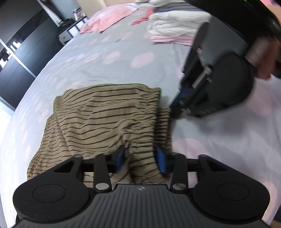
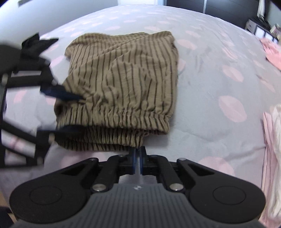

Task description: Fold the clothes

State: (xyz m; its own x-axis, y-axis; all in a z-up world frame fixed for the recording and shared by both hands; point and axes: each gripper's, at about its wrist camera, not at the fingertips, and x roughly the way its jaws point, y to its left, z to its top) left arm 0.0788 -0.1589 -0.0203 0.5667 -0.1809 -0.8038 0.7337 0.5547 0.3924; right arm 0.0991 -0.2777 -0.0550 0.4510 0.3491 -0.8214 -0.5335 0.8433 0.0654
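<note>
A tan garment with thin dark stripes [image 1: 105, 119] lies folded on the grey bed; it also shows in the right wrist view [image 2: 123, 84]. My left gripper [image 1: 141, 157] is open, its blue fingers straddling a bunched edge of the garment; it also shows blurred in the right wrist view [image 2: 68, 112], one finger above and one below the elastic hem. My right gripper [image 2: 138, 157] is shut and empty, just short of the garment's near edge; in the left wrist view it sits by the garment's right side [image 1: 182, 100].
The grey bedspread with pink spots [image 1: 123, 57] spreads all around. A stack of folded white and pink clothes [image 1: 175, 28] lies far right, a loose pink garment [image 1: 112, 15] far back. Dark wardrobes [image 1: 21, 52] stand left of the bed.
</note>
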